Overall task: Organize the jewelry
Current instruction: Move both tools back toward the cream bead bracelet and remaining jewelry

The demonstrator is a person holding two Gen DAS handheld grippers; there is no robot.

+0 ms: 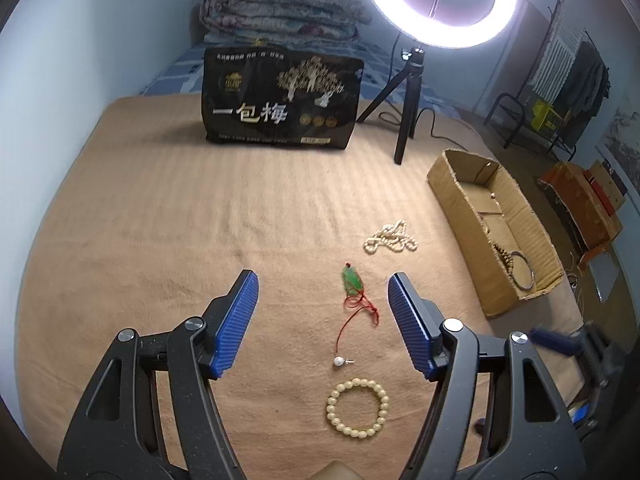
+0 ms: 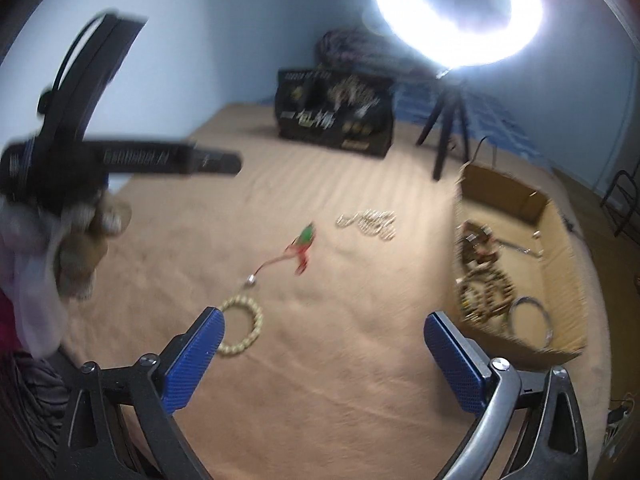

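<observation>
On the tan blanket lie a cream bead bracelet [image 1: 357, 408] [image 2: 242, 326], a small pearl stud [image 1: 339, 361] [image 2: 251, 280], a green pendant on a red cord [image 1: 352, 282] [image 2: 306, 236] and a heaped pearl necklace [image 1: 390, 236] [image 2: 370, 222]. My left gripper [image 1: 322, 280] hovers open above the pendant, holding nothing. The right gripper [image 2: 323, 316] is open and empty over bare blanket, between the bracelet and the cardboard box [image 1: 460, 196] [image 2: 560, 264]. The box holds dark bead strings and a bangle [image 1: 524, 272] [image 2: 530, 322]. The right wrist view is blurred.
A black printed bag [image 1: 280, 100] [image 2: 334, 114] stands at the back. A ring light [image 1: 440, 0] [image 2: 456, 12] stands on a black tripod [image 1: 404, 120] [image 2: 446, 132] beside it. A folded quilt [image 1: 280, 12] lies behind. A red box [image 1: 584, 204] sits right of the blanket.
</observation>
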